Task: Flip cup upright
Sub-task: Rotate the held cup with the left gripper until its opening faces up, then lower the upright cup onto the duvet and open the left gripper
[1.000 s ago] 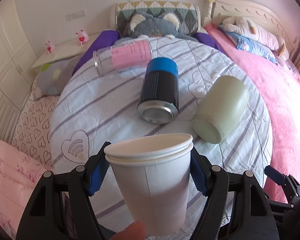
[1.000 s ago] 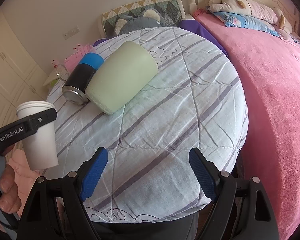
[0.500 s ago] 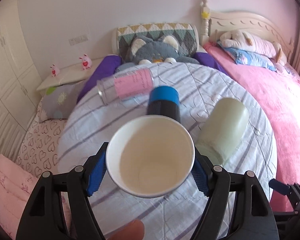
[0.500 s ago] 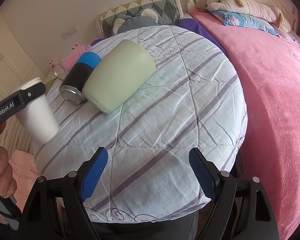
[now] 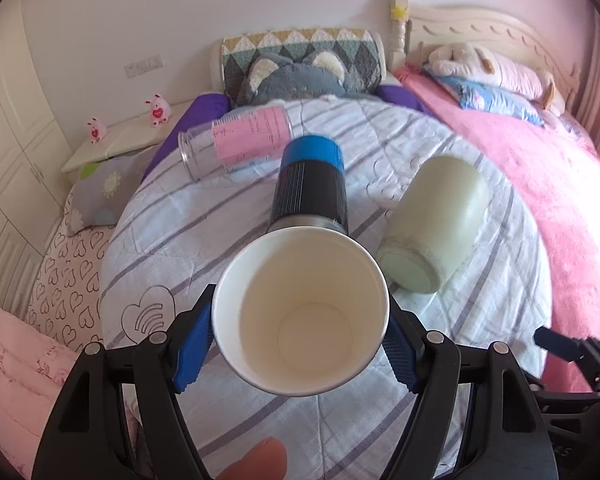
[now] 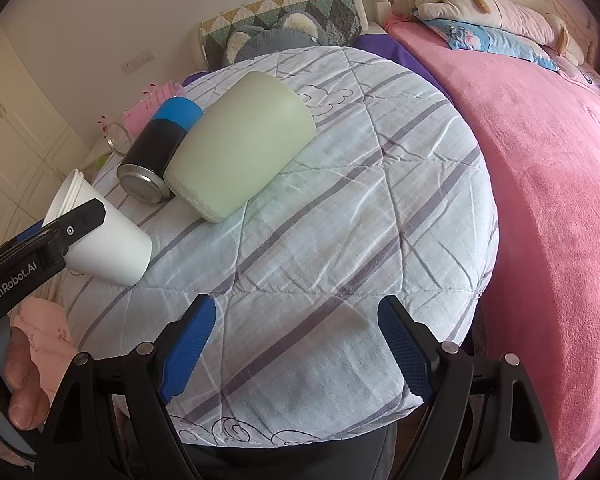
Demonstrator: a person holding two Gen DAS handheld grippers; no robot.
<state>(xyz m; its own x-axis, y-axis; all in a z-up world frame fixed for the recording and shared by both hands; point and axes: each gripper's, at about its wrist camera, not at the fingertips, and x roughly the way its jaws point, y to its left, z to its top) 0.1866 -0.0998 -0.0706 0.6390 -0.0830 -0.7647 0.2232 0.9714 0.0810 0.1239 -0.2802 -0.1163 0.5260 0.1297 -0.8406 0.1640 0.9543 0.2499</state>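
My left gripper (image 5: pixel 300 344) is shut on a white paper cup (image 5: pixel 300 320), tilted so I look into its open mouth; in the right wrist view the cup (image 6: pixel 108 240) hangs tilted above the round table's left edge with its base down toward the cloth. A black-and-blue can (image 5: pixel 310 188), a pale green cup (image 5: pixel 432 236) and a clear pink-labelled measuring cup (image 5: pixel 236 142) lie on their sides on the striped tablecloth (image 6: pixel 340 240). My right gripper (image 6: pixel 296 354) is open and empty over the table's near edge.
A pink bed (image 6: pixel 540 160) runs along the table's right side with plush toys and pillows (image 5: pixel 492 68) at its head. A patterned cushion and grey plush (image 5: pixel 300 68) sit behind the table. White cupboards (image 5: pixel 4 120) and bedding are to the left.
The left gripper tilted the paper cup from upright side-on to mouth toward the camera, and it now leans further, base nearer the table. The right gripper stayed put.
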